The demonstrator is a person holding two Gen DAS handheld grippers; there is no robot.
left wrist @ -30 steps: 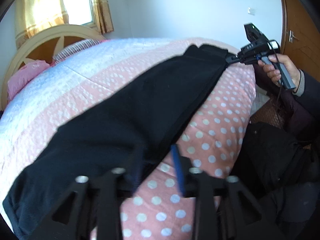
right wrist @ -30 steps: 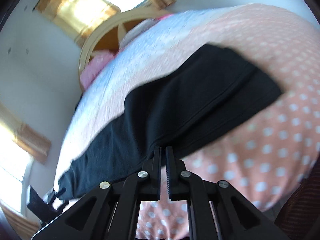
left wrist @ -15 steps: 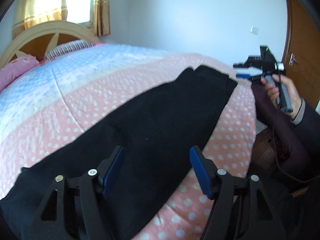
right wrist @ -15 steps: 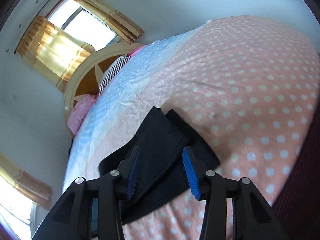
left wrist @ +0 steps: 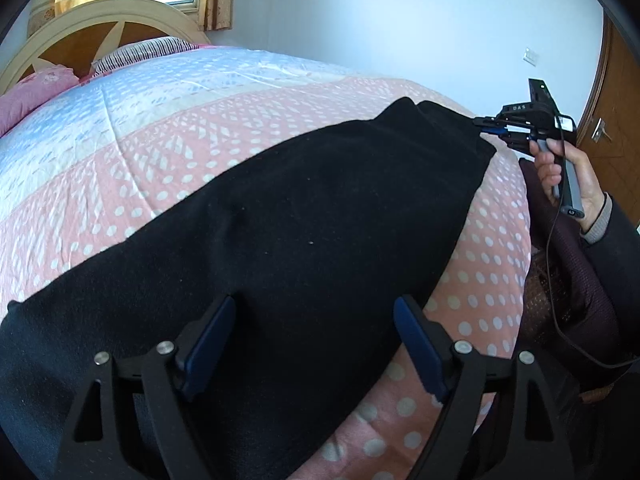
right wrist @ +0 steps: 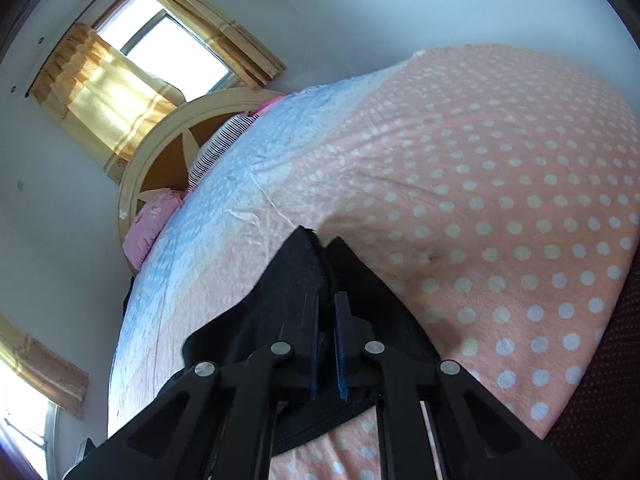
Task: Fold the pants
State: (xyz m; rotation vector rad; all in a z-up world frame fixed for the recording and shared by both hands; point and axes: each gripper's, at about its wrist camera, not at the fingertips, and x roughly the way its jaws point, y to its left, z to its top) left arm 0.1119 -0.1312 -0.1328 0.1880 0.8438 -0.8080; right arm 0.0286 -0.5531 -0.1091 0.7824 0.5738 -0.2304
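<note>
Black pants (left wrist: 304,232) lie lengthwise across a pink polka-dot bedspread (left wrist: 132,184), legs laid one on the other. My left gripper (left wrist: 312,344) is open, its blue pads spread wide just above the near part of the pants. My right gripper (left wrist: 486,126) shows at the far end of the pants in the left wrist view, pinching the cloth edge. In the right wrist view the right gripper (right wrist: 327,328) is shut on the pants (right wrist: 288,280), with black cloth bunched between the pads.
The bed has a round wooden headboard (left wrist: 80,36), a pink pillow (left wrist: 32,92) and a striped pillow (left wrist: 144,50) at its far end. A wooden door (left wrist: 616,120) stands at the right. The person's dark clothing (left wrist: 592,300) borders the bed's right edge.
The left gripper opened, let go of the pants and came down closer over them. The right gripper opened half a second ago and has shut again on the far end of the pants.
</note>
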